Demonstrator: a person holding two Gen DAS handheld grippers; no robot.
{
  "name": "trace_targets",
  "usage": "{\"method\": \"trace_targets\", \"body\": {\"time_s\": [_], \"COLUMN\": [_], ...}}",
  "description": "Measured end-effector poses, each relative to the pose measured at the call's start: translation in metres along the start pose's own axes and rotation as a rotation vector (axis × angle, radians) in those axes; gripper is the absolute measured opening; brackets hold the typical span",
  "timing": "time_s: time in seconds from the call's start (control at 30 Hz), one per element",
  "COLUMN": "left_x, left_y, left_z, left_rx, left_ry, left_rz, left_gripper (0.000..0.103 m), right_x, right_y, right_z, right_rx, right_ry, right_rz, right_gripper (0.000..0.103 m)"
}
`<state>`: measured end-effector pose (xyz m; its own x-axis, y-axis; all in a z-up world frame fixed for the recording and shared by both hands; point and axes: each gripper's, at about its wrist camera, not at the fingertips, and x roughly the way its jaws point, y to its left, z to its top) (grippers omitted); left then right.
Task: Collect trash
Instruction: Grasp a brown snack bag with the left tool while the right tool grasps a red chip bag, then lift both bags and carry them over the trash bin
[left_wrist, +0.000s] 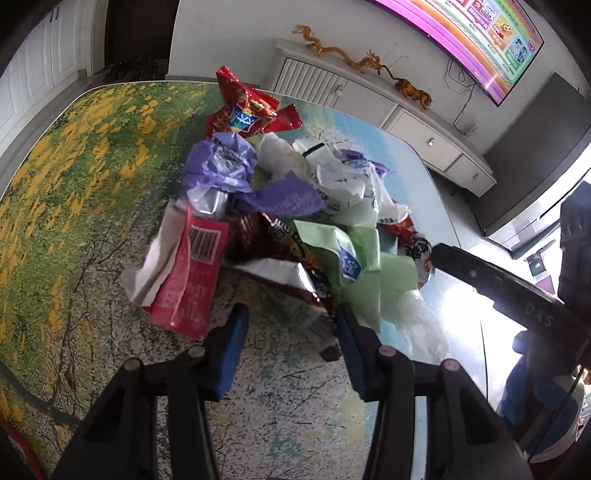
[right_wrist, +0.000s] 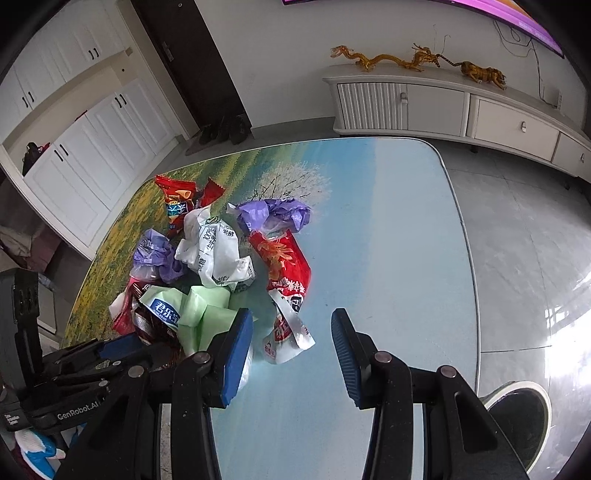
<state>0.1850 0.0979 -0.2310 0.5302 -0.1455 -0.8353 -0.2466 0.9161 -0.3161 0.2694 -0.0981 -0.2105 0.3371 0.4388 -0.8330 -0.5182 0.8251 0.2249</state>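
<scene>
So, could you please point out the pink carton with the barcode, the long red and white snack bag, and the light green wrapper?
pink carton (left_wrist: 188, 280): left wrist view, on its pink side below the barcode.
red and white snack bag (right_wrist: 286, 271): right wrist view, on its red middle.
light green wrapper (right_wrist: 207, 310): right wrist view, on its plain green fold.

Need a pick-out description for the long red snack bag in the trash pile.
On the picture-printed table, a pile of wrappers sits near the middle. On its edge toward the plain blue half lies the long red bag, stretched toward the right gripper. Unlike its crumpled neighbours, it lies flat, with orange strips pictured on it.
</scene>
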Motion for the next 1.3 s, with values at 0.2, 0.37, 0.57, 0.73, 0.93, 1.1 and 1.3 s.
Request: {"method": "trace_targets", "body": {"time_s": [0.2,0.37,0.57,0.73,0.93,1.1,1.3], "left_x": [-0.001,-0.010,-0.026,-0.044,-0.065,-0.086,-0.111], "left_y": [0.001,0.004,0.001,0.003,0.001,-0.001,-0.004], "left_z": [-0.004,-0.016,-0.029,-0.038,-0.047,-0.054,-0.060], "left_rx": [-0.008,-0.016,0.005,0.010,0.022,0.033,0.043], "left_ry": [-0.001,0.005,-0.003,-0.023,-0.056,-0.089,-0.136], "left_rz": [-0.041,-0.082,-0.103,-0.122,-0.143,-0.162,-0.186], "left_gripper": [0.023,0.016,0.014,0.013,0.013,0.013,0.013], "right_x": [0.022,0.031,0.024,0.004,-0.031,-0.058,-0.086], "right_y": [-0.001,-0.004,-0.007,-0.003,0.001,0.010,0.022], "right_z": [0.005,0.005,-0.001,-0.011,-0.033,-0.051,-0.071], "right_rx": [-0.002,0.012,0.042,0.041,0.065,0.083,0.103], "right_ry": [0.034,0.059,0.056,0.037,-0.001,-0.040,-0.089], "right_rz": [0.005,0.017,0.035,0.027,0.028,0.039,0.050], "right_gripper": [0.039,0.026,0.020,0.020,0.020,0.020,0.020]}}
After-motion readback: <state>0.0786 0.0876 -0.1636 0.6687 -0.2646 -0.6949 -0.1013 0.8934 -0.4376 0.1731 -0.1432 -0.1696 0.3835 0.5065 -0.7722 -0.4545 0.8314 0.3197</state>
